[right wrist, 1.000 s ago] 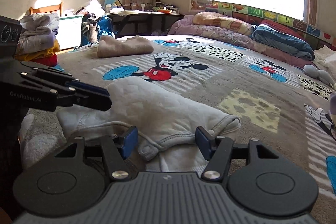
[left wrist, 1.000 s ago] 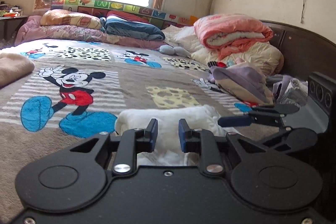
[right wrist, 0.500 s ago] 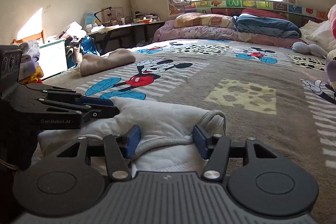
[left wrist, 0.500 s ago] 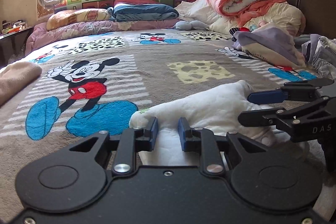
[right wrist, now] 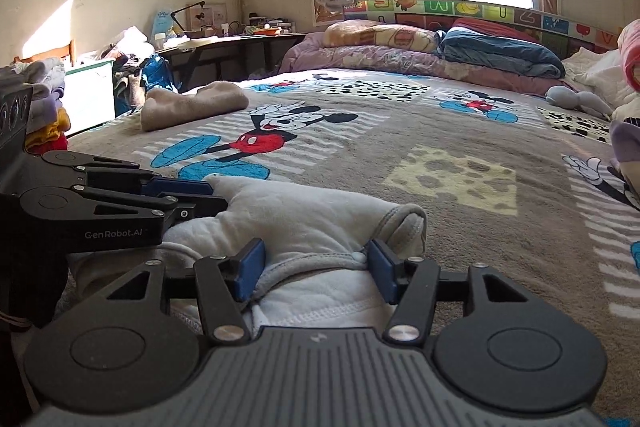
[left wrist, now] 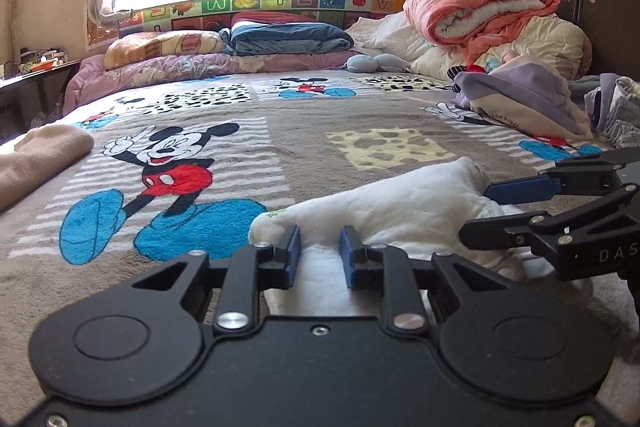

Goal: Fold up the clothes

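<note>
A white garment (left wrist: 400,203) lies bunched at the near edge of the bed (left wrist: 280,147), on a cartoon-mouse blanket. In the left wrist view the left claw (left wrist: 319,251) has its blue pads a narrow gap apart with a ridge of the white cloth between them; whether they pinch it I cannot tell. That view also shows the right claw (left wrist: 516,211) from the side at the garment's right end, fingers spread. The right wrist view shows the right claw (right wrist: 316,269) wide apart, straddling a hemmed fold of the garment (right wrist: 304,223), and the left claw (right wrist: 192,197) side-on, fingers nearly together at the cloth's left end. Only this view shows the desk (right wrist: 224,43) by the wall
</note>
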The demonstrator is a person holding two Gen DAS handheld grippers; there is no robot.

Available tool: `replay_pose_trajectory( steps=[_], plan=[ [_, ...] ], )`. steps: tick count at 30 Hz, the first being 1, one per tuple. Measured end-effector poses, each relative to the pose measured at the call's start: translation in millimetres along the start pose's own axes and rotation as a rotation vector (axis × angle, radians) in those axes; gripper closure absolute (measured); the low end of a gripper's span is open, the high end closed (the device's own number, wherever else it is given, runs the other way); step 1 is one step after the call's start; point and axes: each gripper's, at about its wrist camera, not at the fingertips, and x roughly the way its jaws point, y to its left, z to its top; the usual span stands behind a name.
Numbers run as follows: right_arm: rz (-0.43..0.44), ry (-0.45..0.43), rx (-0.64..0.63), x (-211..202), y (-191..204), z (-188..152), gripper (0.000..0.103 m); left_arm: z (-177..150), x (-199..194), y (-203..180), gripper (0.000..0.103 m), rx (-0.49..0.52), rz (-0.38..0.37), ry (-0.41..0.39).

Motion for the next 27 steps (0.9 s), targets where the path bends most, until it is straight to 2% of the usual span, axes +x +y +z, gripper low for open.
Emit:
replay_pose_trajectory(
  steps=[2, 4, 8, 10, 12, 13, 14, 17, 22, 24, 27],
  plan=[
    [-0.023, -0.029, -0.009, -17, 5, 1, 0.046, 4, -16, 2, 0.083, -0.047, -0.012, -0.025],
    [-0.029, -0.06, -0.018, -31, 11, -2, 0.049, 5, -33, 0, 0.083, -0.024, -0.004, -0.056],
    [-0.038, -0.072, 0.006, -36, 17, -8, 0.054, 1, -50, -6, 0.083, 0.002, -0.02, -0.058],
    [-0.043, -0.078, 0.018, -38, 20, -11, 0.054, -3, -50, -8, 0.083, 0.009, -0.035, -0.039],
    [-0.048, -0.077, 0.029, -38, 22, -15, 0.052, -12, -37, -12, 0.083, 0.033, -0.02, 0.026],
    [-0.051, -0.038, 0.029, -31, 24, -21, 0.051, -16, -30, -13, 0.083, 0.044, -0.012, 0.056],
    [-0.054, -0.005, 0.026, -24, 25, -27, 0.05, -20, -26, -14, 0.083, 0.042, -0.01, 0.057],
    [-0.063, 0.0, -0.006, -19, 31, -34, 0.048, -23, -18, -4, 0.081, -0.029, -0.028, 0.061],
    [-0.039, 0.018, 0.028, -14, 26, -34, 0.048, -28, -15, -13, 0.08, 0.024, 0.006, 0.036],
    [-0.058, 0.018, -0.002, -17, 32, -33, 0.048, -25, -23, -14, 0.08, 0.022, 0.01, 0.026],
    [-0.096, -0.036, -0.073, -33, 47, -32, 0.049, -17, -43, -19, 0.079, 0.041, 0.019, 0.0]
  ],
)
